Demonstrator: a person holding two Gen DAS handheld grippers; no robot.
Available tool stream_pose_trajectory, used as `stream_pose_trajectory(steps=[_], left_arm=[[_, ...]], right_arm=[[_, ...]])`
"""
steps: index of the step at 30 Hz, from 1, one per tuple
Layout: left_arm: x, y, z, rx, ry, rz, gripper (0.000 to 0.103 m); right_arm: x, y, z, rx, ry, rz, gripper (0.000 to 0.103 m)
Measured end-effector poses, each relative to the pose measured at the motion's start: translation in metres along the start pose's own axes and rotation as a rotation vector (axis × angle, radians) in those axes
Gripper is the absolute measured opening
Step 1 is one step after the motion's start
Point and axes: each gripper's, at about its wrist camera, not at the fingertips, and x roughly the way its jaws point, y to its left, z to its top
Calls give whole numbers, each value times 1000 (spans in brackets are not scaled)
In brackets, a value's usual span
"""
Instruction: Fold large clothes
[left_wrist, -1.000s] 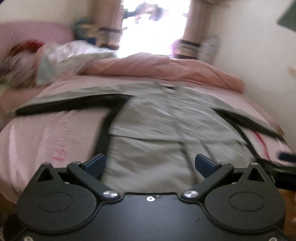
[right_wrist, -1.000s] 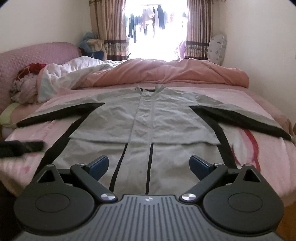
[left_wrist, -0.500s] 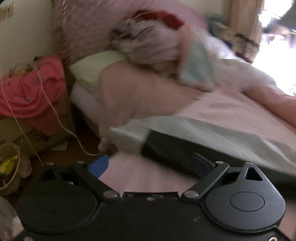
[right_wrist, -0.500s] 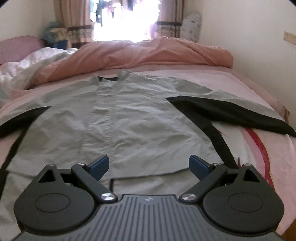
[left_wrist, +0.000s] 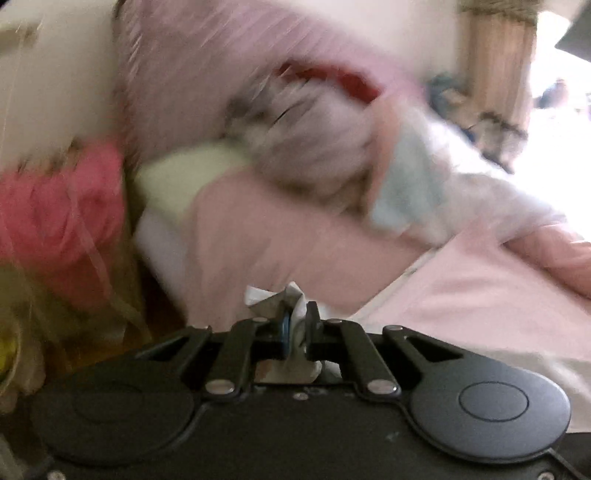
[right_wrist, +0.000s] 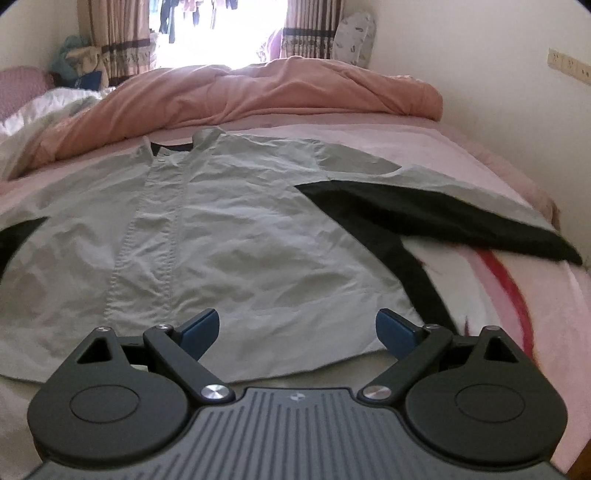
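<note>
A: Item one, left gripper (left_wrist: 295, 325). Condition?

B: Tongs pressed together, pinching a small bunch of pale grey cloth (left_wrist: 275, 297) between the fingers. Colour matches the garment, so I judge it the end of the left sleeve, though the rest of that sleeve is hidden under the gripper body. View heavily blurred. Behind it: heaped laundry (left_wrist: 306, 147) at the far left of the bed, something red-pink (left_wrist: 62, 206) off the bed's edge.

A: Item two, the garment itself.

B: One large grey jacket (right_wrist: 236, 236) with black panels, lying flat and face up on the pink bedsheet (right_wrist: 424, 147). Collar toward the far side, just short of the bunched pink duvet (right_wrist: 277, 88). Body fully spread; no fold visible across it.

A: Item three, right side.

B: Right sleeve (right_wrist: 443, 210) stretched out flat toward the right edge of the bed, untouched. Right gripper (right_wrist: 295, 326) hovers over the near hem, tongs spread wide, holding nothing.

A: Progress entry?

B: Early stage, by my reading. Done: garment laid out, one grip taken at the left. Outstanding: left sleeve over the body, right sleeve likewise, then the body folds. Nearly all remains.
</note>
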Motion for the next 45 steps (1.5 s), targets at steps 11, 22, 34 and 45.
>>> stream_pose_trajectory(steps=[11,22,34,45], left_arm=[[-120,-225,-21,189,-122,-522,3],[-220,-499,-173,399,19,-882,2],[-295,-620,-271,461,148,-1116,2],[-258,-631,-325,508,338,-1135,40]], right_arm=[[58,-50,57,-90,-72,-125,103],[134,-110,73,16,-6,-151,103],[151,-149,67,110,-31,-74,103],[150,-155,66,126,-25,-62,103]])
